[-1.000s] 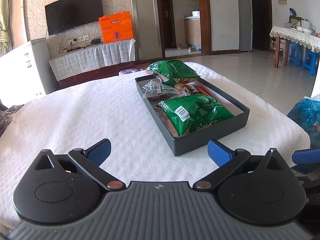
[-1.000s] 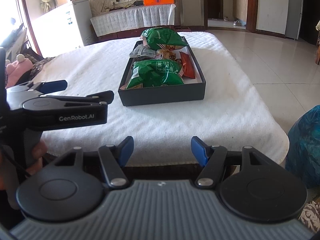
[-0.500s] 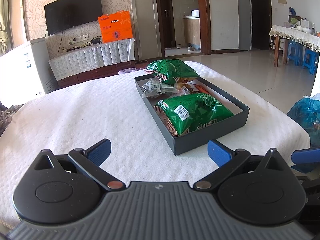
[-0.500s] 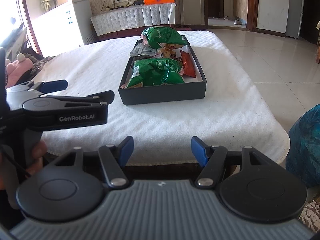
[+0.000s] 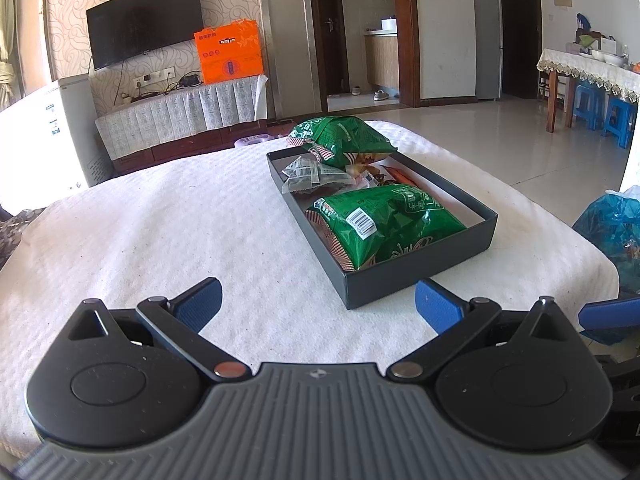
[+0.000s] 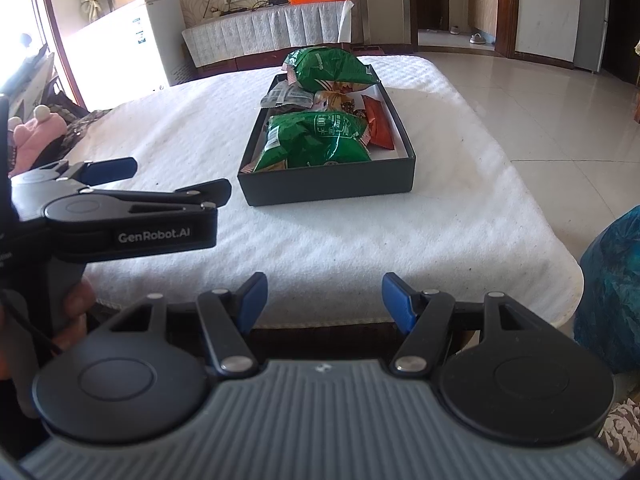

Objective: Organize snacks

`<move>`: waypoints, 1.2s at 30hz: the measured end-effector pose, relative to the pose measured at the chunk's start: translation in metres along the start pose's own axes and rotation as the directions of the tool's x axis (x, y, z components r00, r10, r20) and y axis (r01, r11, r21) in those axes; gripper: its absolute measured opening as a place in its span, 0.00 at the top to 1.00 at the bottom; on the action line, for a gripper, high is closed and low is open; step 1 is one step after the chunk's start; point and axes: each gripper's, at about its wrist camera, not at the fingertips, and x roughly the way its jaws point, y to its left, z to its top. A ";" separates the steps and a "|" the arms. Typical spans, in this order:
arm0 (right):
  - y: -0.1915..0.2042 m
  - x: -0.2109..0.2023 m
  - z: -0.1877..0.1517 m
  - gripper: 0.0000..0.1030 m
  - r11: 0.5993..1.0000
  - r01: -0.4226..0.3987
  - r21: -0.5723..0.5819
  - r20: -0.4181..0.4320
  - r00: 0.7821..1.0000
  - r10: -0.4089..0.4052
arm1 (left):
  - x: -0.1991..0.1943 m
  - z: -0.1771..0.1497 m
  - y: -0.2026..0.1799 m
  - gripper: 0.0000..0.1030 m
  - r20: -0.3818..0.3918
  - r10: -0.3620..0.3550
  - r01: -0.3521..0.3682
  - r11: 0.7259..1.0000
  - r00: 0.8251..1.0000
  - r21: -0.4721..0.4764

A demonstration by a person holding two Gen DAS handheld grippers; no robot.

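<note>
Both claws, left claw and right claw, open, empty, above white-covered counter; snack bags inside dark box.

Bare white cloth is lying open between both grippers and the box, with nothing standing on it. The left gripper is hanging beside the right gripper's path, near the box's left corner. Green bags are bulging above the box walls; only a strip along its right wall is sitting bare.
</note>
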 end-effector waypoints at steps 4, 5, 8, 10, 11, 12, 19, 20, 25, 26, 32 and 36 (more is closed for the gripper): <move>0.000 0.001 0.000 0.36 1.000 -0.003 -0.001 -0.009 1.000 0.003 | 0.001 0.000 0.000 0.00 -0.004 -0.002 0.002 1.000 1.000 0.000; 0.000 0.001 0.000 0.36 1.000 -0.003 -0.001 -0.010 1.000 0.003 | 0.001 0.000 0.000 0.00 -0.004 -0.002 0.002 1.000 1.000 0.000; 0.001 0.002 0.000 0.36 1.000 -0.005 -0.001 -0.013 1.000 0.005 | 0.001 0.000 0.000 0.00 -0.006 -0.003 0.003 1.000 1.000 -0.002; 0.000 0.002 0.000 0.36 1.000 -0.006 -0.001 -0.014 1.000 0.006 | 0.001 0.000 0.000 0.00 -0.007 -0.004 0.004 1.000 1.000 -0.003; 0.000 0.002 0.001 0.36 1.000 -0.006 0.000 -0.015 1.000 0.006 | 0.002 0.000 0.000 0.00 -0.008 -0.004 0.004 1.000 1.000 -0.003; 0.000 0.002 0.001 0.36 1.000 -0.006 0.000 -0.015 1.000 0.006 | 0.002 0.000 0.000 0.00 -0.008 -0.005 0.005 1.000 1.000 -0.004; 0.000 0.002 0.001 0.36 1.000 -0.006 -0.001 -0.015 1.000 0.006 | 0.003 0.000 0.000 0.00 -0.008 -0.005 0.005 1.000 1.000 -0.004; 0.000 0.002 0.001 0.36 1.000 -0.006 0.000 -0.015 1.000 0.006 | 0.003 0.000 0.000 0.00 -0.009 -0.006 0.005 1.000 1.000 -0.004; 0.000 0.002 0.001 0.36 1.000 -0.006 0.000 -0.015 1.000 0.006 | 0.003 0.000 0.000 0.00 -0.010 -0.006 0.006 1.000 1.000 -0.005; 0.000 0.002 0.001 0.36 1.000 -0.006 0.000 -0.015 1.000 0.006 | 0.003 0.000 0.000 0.00 -0.011 -0.007 0.007 1.000 1.000 -0.005; 0.000 0.002 0.001 0.36 1.000 -0.006 -0.001 -0.015 1.000 0.006 | 0.005 -0.001 -0.001 0.00 -0.015 -0.008 0.008 1.000 1.000 -0.004; 0.000 0.002 0.001 0.36 1.000 -0.006 0.000 -0.015 1.000 0.006 | 0.005 -0.001 -0.001 0.00 -0.015 -0.008 0.008 1.000 1.000 -0.004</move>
